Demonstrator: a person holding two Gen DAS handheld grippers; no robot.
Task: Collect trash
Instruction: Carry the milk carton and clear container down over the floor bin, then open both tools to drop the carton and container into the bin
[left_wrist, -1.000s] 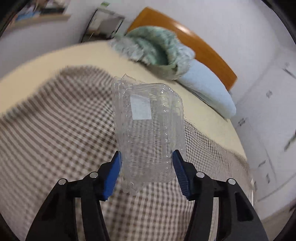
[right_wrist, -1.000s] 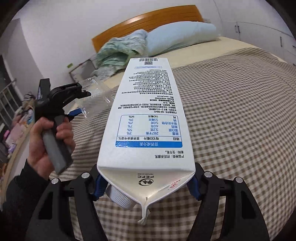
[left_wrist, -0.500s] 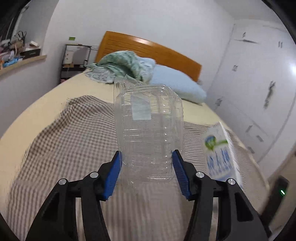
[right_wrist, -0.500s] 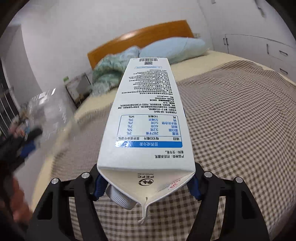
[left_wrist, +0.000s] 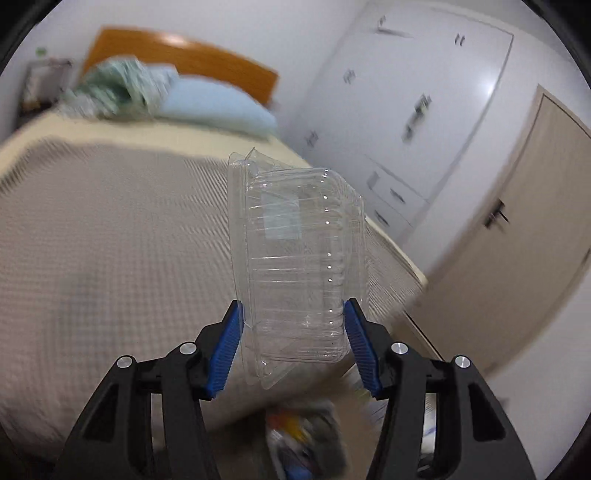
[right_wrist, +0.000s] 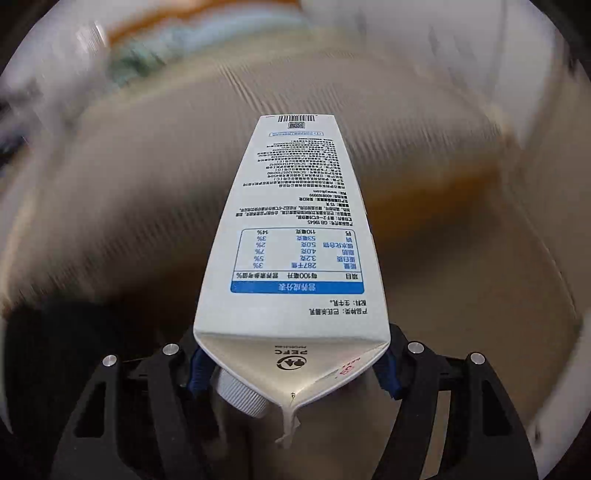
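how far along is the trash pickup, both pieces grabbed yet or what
Done: both pieces are picked up. In hand: the left gripper is clamped on the clear plastic clamshell, and the right gripper holds the milk carton at its cap end. Left: dropping them. A blurred heap lies on the floor below the clamshell, possibly the trash spot.

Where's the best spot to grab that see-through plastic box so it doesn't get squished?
Probably across its two long ribbed side walls near one end, coming in endwise, much as the left gripper grips the clear plastic box now. The ribs look stiffer than the thin, flat lid and its flimsy rim.
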